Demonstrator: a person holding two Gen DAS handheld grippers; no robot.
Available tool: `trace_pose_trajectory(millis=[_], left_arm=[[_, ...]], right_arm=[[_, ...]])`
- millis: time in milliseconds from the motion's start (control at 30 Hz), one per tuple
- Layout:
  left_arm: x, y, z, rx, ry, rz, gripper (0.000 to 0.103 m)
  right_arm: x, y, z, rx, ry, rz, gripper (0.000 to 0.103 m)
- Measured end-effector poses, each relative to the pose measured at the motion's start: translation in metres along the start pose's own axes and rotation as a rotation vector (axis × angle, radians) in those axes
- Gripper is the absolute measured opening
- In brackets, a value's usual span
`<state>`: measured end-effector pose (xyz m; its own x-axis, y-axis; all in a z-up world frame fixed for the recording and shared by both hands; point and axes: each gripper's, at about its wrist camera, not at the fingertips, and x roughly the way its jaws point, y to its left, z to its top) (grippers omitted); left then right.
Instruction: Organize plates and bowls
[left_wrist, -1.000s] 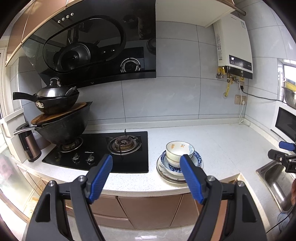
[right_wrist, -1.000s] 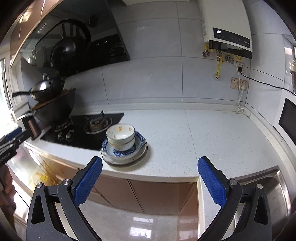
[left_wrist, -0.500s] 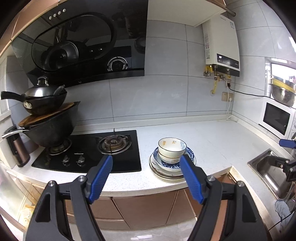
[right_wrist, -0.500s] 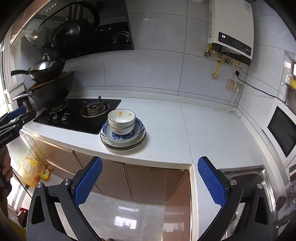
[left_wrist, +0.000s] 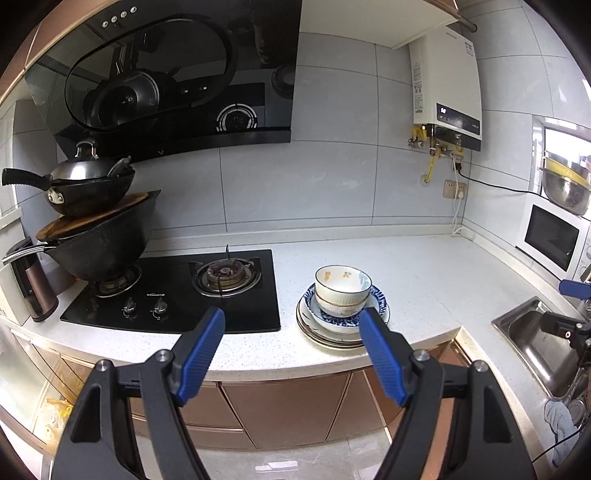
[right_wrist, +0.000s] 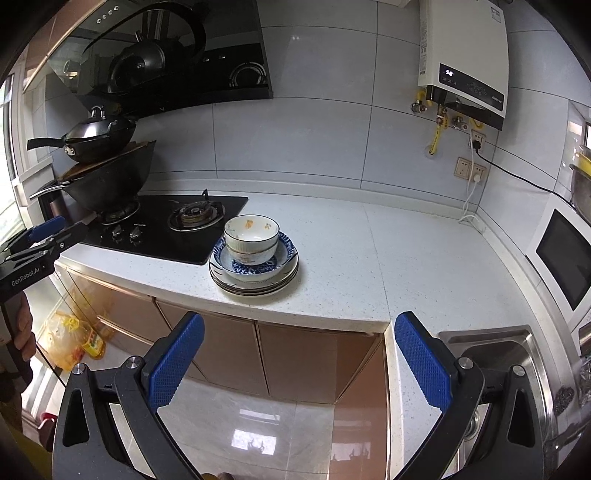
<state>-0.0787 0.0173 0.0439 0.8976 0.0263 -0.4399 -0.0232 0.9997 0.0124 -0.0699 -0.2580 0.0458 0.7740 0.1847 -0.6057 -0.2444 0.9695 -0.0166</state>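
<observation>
Dishes sit in one stack on the white speckled counter (left_wrist: 417, 269), just to the right of the black gas hob (left_wrist: 177, 291) and near the counter's front edge. At the bottom lie several plates (left_wrist: 332, 338); on them rests a blue-patterned bowl (left_wrist: 373, 304), and nested in that stands a cream ribbed bowl (left_wrist: 342, 290) with small orange marks inside, upright.

Both tools hang in front of the counter, over the brown cabinet fronts, and touch nothing. The left gripper (left_wrist: 291, 334) has its blue pads spread wide, with the stack seen beyond the gap and close to the right pad. The right gripper (right_wrist: 299, 350) is likewise spread wide, further right of the stack, near the steel sink (right_wrist: 495, 350) at the counter's right end.

On the hob's left burner stand stacked dark woks (left_wrist: 99, 236). On the wall right of the hob hangs a white water heater (left_wrist: 445, 79).
</observation>
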Motion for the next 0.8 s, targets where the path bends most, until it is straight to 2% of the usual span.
trace_pose_trajectory(millis=[533, 800], left_arm=[[-0.016, -0.024, -0.002, 0.029, -0.013, 0.061, 0.075], [-0.024, -0.032, -0.004, 0.044, -0.027, 0.052, 0.075]], right_arm=[[0.001, -0.019, -0.010, 0.084, -0.029, 0.118, 0.102], [0.000, -0.021, -0.011, 0.109, -0.039, 0.141, 0.102]])
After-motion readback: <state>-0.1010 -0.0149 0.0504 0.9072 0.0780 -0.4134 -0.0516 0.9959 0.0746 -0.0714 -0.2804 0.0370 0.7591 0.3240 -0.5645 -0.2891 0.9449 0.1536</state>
